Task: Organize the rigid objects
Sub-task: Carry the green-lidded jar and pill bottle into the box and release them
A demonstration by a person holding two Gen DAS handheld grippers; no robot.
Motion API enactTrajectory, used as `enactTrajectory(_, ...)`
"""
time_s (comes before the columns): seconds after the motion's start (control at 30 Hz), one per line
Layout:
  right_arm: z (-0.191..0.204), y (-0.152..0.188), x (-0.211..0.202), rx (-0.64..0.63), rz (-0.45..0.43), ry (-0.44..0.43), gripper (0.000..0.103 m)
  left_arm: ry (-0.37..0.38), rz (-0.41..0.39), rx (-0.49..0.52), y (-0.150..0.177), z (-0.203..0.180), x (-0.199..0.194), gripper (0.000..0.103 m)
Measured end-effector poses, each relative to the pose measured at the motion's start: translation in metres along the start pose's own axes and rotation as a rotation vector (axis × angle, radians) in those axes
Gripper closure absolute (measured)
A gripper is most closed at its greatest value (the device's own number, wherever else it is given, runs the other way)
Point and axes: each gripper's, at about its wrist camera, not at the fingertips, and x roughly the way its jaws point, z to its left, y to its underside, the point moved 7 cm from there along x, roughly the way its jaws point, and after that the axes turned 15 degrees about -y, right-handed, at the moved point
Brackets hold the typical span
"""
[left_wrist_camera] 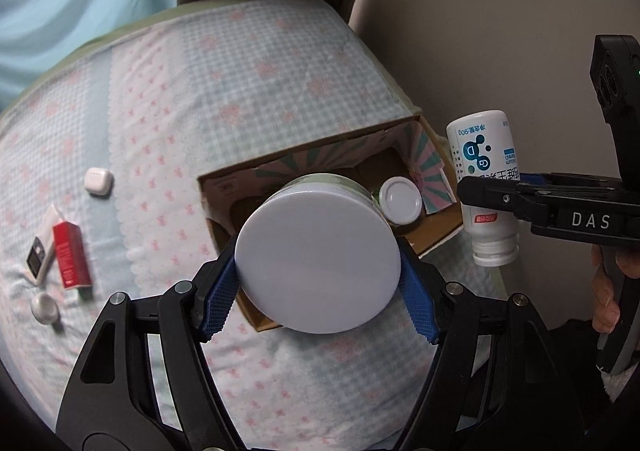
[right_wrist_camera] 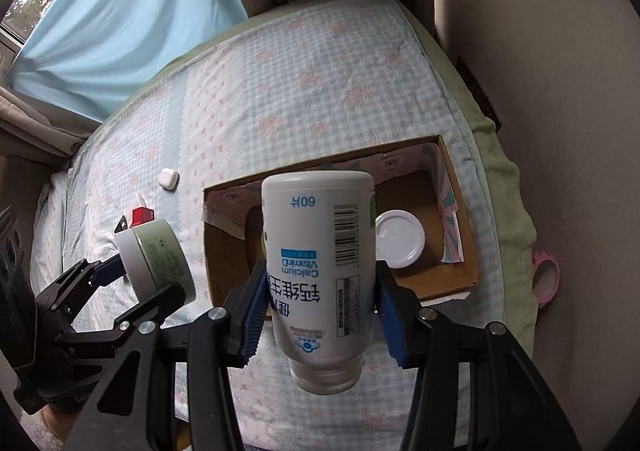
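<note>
Bedspread [left_wrist_camera: 280, 63] in pale check, earbud case [left_wrist_camera: 98, 181], red carton [left_wrist_camera: 71, 256] and small white cap [left_wrist_camera: 45, 307] lying at left; left gripper [left_wrist_camera: 318, 283] pinching a white-lidded jar [left_wrist_camera: 318, 261] above the cardboard box [left_wrist_camera: 440, 239], white-lidded container [left_wrist_camera: 400, 200] inside; right gripper [right_wrist_camera: 320, 307] clamping an upturned vitamin bottle [right_wrist_camera: 320, 251] over the box; pink tape roll [right_wrist_camera: 545, 280] far right.

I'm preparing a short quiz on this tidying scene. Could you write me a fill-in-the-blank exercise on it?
1. The left gripper holds a round jar with a ____ lid.
2. The right gripper holds a white bottle with its cap pointing ____.
3. The cardboard box already holds one ____.
4. The small red carton lies on the ____.

Missing words: white; down; jar; bed
</note>
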Motion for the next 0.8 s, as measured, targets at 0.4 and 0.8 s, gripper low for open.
enactTrajectory(0.4, -0.062, -0.014, 0.081, 0.112, 0.060, -0.147, 0.057, -0.098, 0.136, 0.048, -0.005, -0.020, 0.117, 0.034)
enactTrajectory(0.8, -0.065, -0.025, 0.097, 0.080, 0.014, -0.182, 0.000, -0.169, 0.124, 0.136, -0.004, -0.019, 0.133, 0.000)
